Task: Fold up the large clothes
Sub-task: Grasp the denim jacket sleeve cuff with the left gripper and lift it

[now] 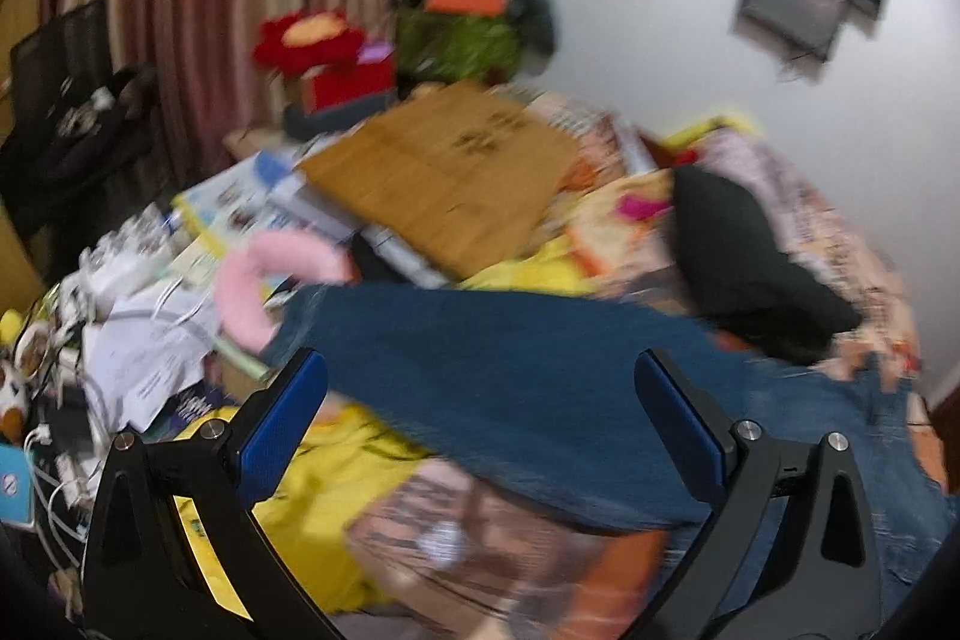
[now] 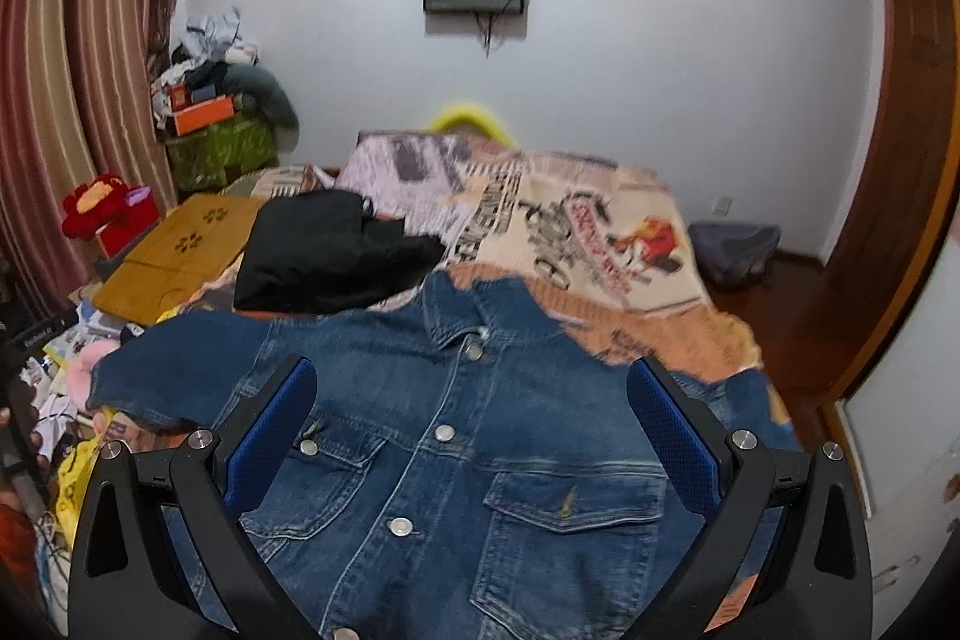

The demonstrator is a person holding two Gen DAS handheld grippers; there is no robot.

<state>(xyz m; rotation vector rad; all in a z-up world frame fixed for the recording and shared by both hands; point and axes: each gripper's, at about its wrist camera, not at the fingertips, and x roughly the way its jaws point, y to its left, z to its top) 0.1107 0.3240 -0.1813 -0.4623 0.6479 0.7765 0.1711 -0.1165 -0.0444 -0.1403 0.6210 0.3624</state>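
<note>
You are holding your right gripper with its fingers spread wide, gripping nothing, above the denim jacket lying buttoned-front-up directly below and ahead. Your left gripper is likewise gaping over what seems, through blur, a sleeve. Beyond both, a black garment is resting.

Black grippers; blue pads (silver screws).
</note>
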